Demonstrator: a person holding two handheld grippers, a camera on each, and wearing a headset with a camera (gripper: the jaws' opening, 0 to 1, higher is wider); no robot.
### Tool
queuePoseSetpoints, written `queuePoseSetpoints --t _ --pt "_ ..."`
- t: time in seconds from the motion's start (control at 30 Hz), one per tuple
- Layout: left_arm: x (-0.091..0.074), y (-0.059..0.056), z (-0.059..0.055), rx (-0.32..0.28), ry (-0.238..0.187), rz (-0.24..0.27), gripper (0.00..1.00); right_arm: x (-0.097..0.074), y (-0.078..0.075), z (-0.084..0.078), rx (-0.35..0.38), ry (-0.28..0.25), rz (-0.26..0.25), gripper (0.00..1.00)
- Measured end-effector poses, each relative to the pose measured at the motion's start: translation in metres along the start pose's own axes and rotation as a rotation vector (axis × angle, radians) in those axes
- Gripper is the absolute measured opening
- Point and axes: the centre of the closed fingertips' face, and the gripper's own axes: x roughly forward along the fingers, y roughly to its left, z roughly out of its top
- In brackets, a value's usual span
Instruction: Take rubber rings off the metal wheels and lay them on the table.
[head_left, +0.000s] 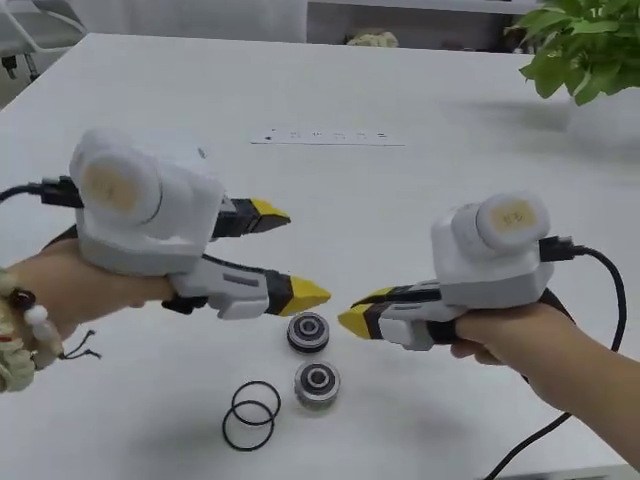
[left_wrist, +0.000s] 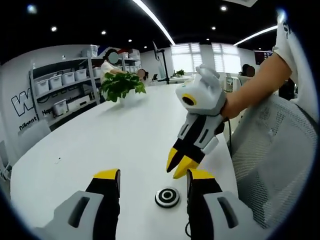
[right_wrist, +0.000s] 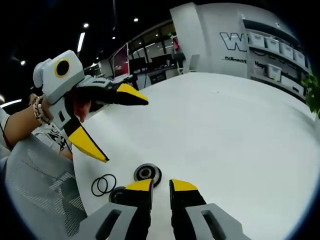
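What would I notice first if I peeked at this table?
Probably the yellow-tipped tongs: the left tongs gape wide, pointing at the right tongs above the white table. Below them sit two small metal wheels, with two black rings lying beside the nearer one.

**A:** Where do the wheels sit?

**B:** Both are on the bench (head_left: 420, 210), toward its near edge. The rear wheel (head_left: 308, 332) is just behind the front wheel (head_left: 317, 384), and the two are close together.

**A:** And the rubber rings (head_left: 250, 412)?

**B:** They lie flat on the bench and overlap each other. They are just left of the front wheel and do not touch it.

**A:** The tools?

**B:** The left tool (head_left: 303, 255) is left of the rear wheel and the right tool (head_left: 352, 318) is right of it, with their tips pointing toward each other. A plant (head_left: 585, 45) stands at the far right corner.
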Motion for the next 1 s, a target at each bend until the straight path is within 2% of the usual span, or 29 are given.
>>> queuePoseSetpoints --t 0.17,0.3,0.43,0.57,0.67,0.73,0.9,1.0 --pt "0.005 -0.003 -0.02 -0.011 0.034 -0.009 0.41 0.002 0.001 -0.005 -0.015 0.019 0.001 0.1" --pt "0.01 -0.005 -0.03 -0.009 0.057 -0.018 0.31 0.004 0.003 -0.006 -0.009 0.021 0.007 0.1" --pt "0.016 -0.007 -0.034 -0.006 0.062 -0.022 0.24 0.007 0.009 -0.012 -0.032 0.045 0.024 0.1" --pt "0.023 -0.013 -0.045 0.027 0.105 -0.038 0.21 0.009 0.012 -0.017 -0.058 0.067 0.033 0.1" --pt "0.026 -0.015 -0.049 0.039 0.118 -0.043 0.16 0.01 0.013 -0.019 -0.07 0.076 0.033 0.1" --pt "0.027 -0.015 -0.052 0.036 0.132 -0.047 0.13 0.011 0.012 -0.02 -0.084 0.082 0.03 0.1" --pt "0.028 -0.017 -0.059 0.03 0.152 -0.057 0.13 0.011 0.013 -0.02 -0.095 0.083 0.031 0.11" --pt "0.029 -0.018 -0.06 -0.005 0.144 -0.064 0.1 0.012 0.013 -0.019 -0.101 0.079 0.031 0.11"
